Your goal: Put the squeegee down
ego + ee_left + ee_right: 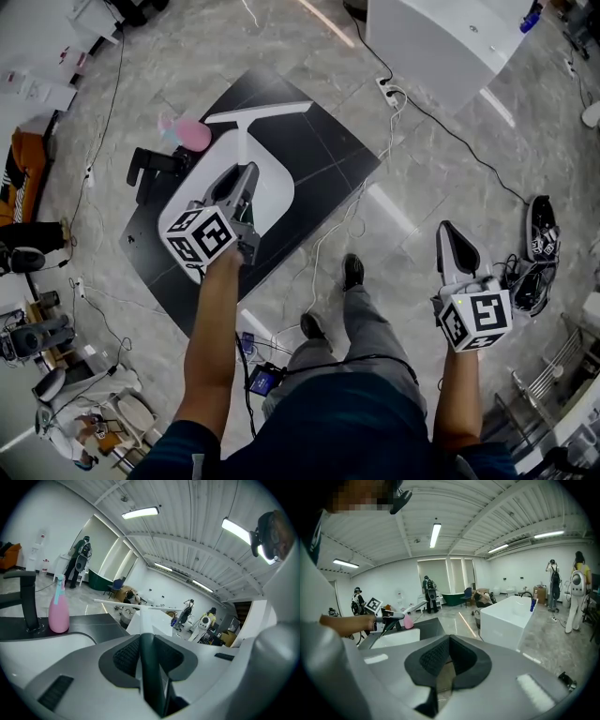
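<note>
The squeegee (pixel 251 120) has a white blade and neck on a dark handle. My left gripper (pixel 242 187) is shut on that handle and holds the squeegee above the white sink basin (pixel 277 202), blade pointing away from me. In the left gripper view the dark handle runs between the pads and the white blade (pixel 140 605) lies crosswise ahead of the left gripper (pixel 149 641). My right gripper (pixel 457 246) hangs off to the right over the floor, away from the counter, with its pads together and nothing in them; the right gripper view shows the same right gripper (pixel 450 641).
The basin sits in a black counter (pixel 328 141). A pink spray bottle (pixel 187 133) and a black faucet (pixel 155 164) stand at its left. A white tub (pixel 441 37), floor cables (pixel 389 94) and shoes (pixel 542 230) lie to the right. People stand far off.
</note>
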`<state>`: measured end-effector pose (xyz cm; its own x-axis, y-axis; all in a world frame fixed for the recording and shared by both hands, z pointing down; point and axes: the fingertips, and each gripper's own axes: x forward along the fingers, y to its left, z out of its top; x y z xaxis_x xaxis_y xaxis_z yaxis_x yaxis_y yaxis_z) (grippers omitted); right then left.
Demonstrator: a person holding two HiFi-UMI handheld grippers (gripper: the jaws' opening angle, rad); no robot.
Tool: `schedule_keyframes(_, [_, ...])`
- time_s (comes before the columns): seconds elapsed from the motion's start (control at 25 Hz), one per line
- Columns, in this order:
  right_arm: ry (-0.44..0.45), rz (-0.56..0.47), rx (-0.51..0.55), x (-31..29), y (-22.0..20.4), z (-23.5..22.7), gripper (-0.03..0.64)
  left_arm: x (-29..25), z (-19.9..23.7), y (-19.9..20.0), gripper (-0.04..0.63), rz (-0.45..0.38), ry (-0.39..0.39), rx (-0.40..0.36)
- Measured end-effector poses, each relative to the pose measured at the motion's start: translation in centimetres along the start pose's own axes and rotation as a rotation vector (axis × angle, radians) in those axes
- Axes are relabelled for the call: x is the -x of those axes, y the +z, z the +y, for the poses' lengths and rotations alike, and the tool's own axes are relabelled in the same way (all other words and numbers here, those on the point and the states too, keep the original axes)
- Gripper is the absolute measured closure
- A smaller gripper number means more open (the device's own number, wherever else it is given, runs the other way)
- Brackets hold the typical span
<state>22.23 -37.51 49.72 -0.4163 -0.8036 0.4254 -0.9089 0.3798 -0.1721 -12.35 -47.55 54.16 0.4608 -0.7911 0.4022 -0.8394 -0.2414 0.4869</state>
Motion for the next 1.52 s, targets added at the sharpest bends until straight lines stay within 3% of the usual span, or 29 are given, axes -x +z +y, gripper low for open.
schedule_keyframes(0.48, [-0.019,0.047,-0.048,-1.3,-3.6,-2.3,0.607,-5.0,3.3,-3.7,0.499,0.086,0.057,0.025])
schedule_keyframes(1.04, [-0.019,0.103,-0.067,-3.1,-6.7,-3.5,0.607,-9.4,7.4,-6.6,0.499,0.119,0.114,0.076])
schedule_keyframes(1.52, [-0.010,0.130,-0.074,-3.8,-7.8,-3.9,0.607,-11.5,8.4,-8.4,0.499,0.150,0.138,0.063])
